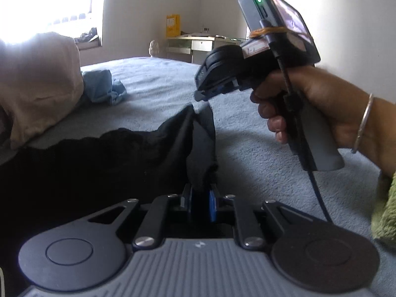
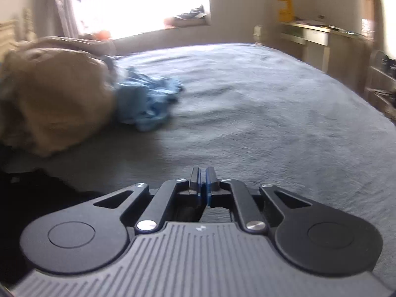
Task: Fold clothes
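Left gripper [image 1: 200, 195]: jaws drawn close on a fold of the dark garment [image 1: 104, 163]; cloth rises up between the two pads, so it is grasping the garment.
Right gripper [image 2: 203, 185]: jaws pressed together, nothing between the pads in its own view. In the left wrist view its tip sits just above a raised peak of the dark garment; whether it pinches that cloth cannot be told.
Right hand [image 1: 314, 109]: wrapped round the handle of the right gripper; a thin metal bangle [image 1: 363, 123] sits on the wrist, and a green fuzzy sleeve [image 1: 386, 210] shows at the frame edge.

Dark garment: black or near black, lying on the near part of the bed [image 2: 272, 104], spread to the left of the left gripper, with one corner lifted into a peak.
Bed: covered in a grey-blue textured spread; serves as the work surface.
Tan bundle [image 2: 54, 94]: large soft heap, pillow or bedding, at the left side of the bed.
Blue garment [image 2: 148, 99]: crumpled, lying on the spread just beside the tan bundle, well apart from the dark garment.

Desk [image 1: 198, 44]: pale, against the far wall, with one drawer front shut; contents not visible.
Yellow bag [image 1: 172, 26]: upright on the desk top; interior cannot be seen.
Window [image 2: 148, 0]: bright, overexposed, with small items on the sill.
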Demonstrator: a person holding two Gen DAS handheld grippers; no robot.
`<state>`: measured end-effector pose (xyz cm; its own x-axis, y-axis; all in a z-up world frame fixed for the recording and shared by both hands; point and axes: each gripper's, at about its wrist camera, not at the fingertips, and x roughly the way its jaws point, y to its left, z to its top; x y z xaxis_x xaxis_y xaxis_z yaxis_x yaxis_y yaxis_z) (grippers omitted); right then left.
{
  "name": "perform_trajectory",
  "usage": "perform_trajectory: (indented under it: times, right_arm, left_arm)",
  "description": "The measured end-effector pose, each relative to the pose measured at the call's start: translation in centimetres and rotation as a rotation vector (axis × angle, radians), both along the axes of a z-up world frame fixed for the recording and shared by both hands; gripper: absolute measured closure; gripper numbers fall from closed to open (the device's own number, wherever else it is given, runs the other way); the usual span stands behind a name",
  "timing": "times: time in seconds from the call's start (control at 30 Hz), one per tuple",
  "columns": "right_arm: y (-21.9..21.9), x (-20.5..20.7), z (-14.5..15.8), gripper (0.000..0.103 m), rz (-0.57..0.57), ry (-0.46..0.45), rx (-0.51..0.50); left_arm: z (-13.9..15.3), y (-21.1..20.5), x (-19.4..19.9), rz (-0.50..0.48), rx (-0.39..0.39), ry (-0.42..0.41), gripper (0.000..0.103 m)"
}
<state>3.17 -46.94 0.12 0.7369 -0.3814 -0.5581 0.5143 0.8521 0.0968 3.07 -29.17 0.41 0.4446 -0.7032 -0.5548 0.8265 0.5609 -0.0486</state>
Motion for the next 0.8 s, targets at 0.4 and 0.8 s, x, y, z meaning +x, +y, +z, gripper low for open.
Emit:
perform_trajectory:
  times: [0.4,0.8]
  right_arm:
    - [-2.0,-10.8,-2.3,0.087,0.07,-0.092,0.748]
    - [-2.1,-8.2,-6.2,0.08,-0.003,-0.145,0.957]
  left_arm:
    - [-0.7,2.9,3.9,0.104,-0.176,0.228,0.09]
    - [3.2,4.4,0.0,0.094,-0.114,-0.083,0.052]
